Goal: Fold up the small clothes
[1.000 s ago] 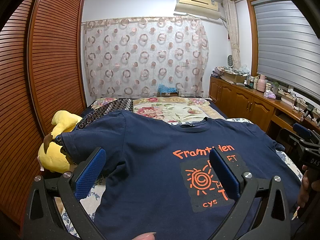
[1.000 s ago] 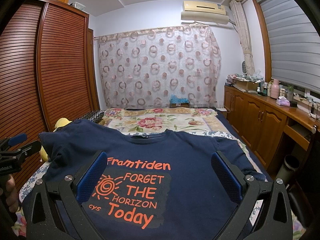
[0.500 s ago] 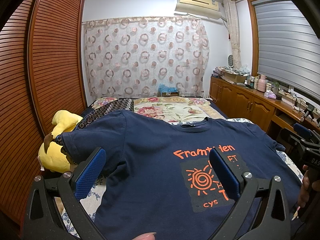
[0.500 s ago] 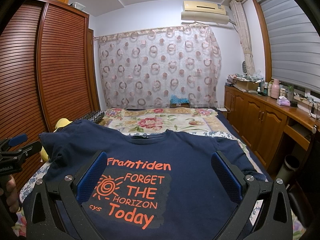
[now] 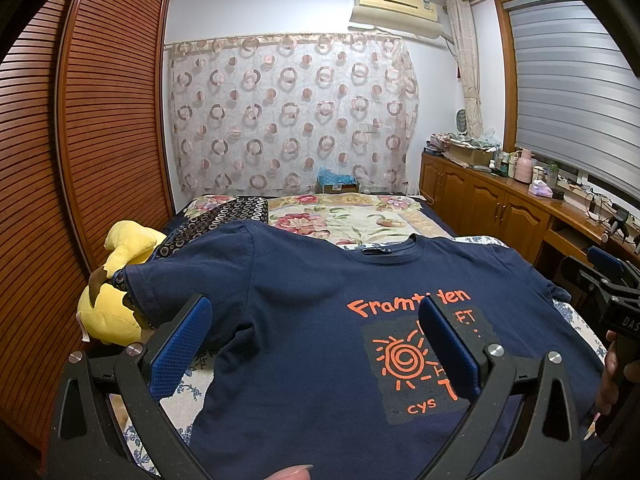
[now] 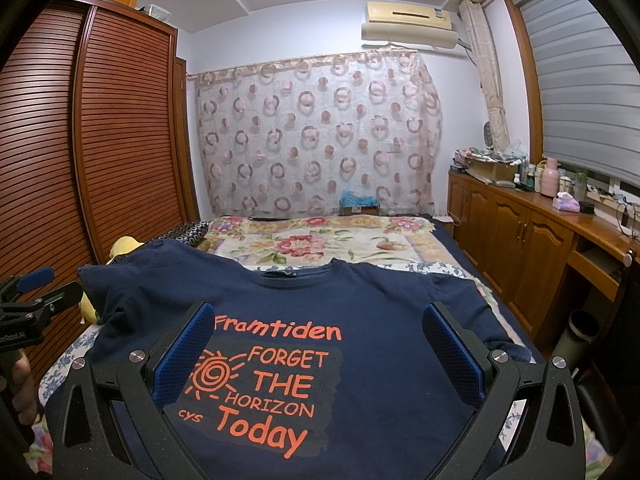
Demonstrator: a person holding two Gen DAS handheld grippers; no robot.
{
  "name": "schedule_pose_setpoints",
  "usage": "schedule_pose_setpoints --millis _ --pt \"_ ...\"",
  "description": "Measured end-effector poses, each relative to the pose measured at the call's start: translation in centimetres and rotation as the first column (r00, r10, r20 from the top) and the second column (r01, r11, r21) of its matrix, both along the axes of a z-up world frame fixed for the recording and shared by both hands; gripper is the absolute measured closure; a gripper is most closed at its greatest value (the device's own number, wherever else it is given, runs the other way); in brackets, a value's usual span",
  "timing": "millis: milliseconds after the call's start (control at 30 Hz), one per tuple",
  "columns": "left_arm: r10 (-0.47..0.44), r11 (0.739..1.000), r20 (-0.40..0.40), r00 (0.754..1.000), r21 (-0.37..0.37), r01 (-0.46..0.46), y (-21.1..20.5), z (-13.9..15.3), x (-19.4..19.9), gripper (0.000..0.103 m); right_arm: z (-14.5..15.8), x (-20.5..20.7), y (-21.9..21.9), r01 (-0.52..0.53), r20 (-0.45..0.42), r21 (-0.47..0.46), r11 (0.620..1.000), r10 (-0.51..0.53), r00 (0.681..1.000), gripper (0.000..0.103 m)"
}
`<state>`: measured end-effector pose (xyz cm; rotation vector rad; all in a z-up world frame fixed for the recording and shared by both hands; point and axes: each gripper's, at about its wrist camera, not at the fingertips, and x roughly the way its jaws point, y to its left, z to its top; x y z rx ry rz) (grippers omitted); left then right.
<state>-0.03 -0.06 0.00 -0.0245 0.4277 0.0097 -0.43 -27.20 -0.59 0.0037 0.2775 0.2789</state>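
Blue-padded, both our grippers — left gripper, right gripper — are hovering with jaws spread wide, gripping nothing, above the navy T-shirt lying flat on the bed; beyond, a yellow plush toy is sitting beside its sleeve.

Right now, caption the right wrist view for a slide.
Open right gripper poised above a navy T-shirt spread flat on the bed.

We look from two cameras low over the bed, both facing the curtain. Ours on the left sits by the wardrobe side. Both see the same shirt, close up.
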Motion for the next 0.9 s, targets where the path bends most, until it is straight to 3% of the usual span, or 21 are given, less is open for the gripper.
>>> schedule_pose_setpoints --millis 400,467,700,900 --pt "0.004 1.0 -0.031 1.0 -0.007 -0.004 3.1 -1.0 0.9 0.0 -0.3 0.2 0.3 -0.039 -0.012 -0.001 0.999 0.039 0.999 0.0" --pt "0.019 1.0 -0.044 0.999 -0.008 -0.019 5.6 -1.7 1.8 0.0 -0.3 0.3 0.5 -0.044 -0.014 -0.009 0.999 0.044 0.999 0.0" --pt "0.082 0.997 -0.083 0.993 -0.006 -0.083 8.5 -3.0 2.7 0.0 -0.5 1.0 1.0 -0.09 -0.034 -0.012 0.996 0.09 0.995 0.0" --pt "0.122 0.992 -0.1 0.987 0.008 -0.122 9.0 -2.9 2.9 0.0 -0.1 1.6 1.4 -0.128 -0.041 -0.032 0.991 0.127 0.991 0.0"
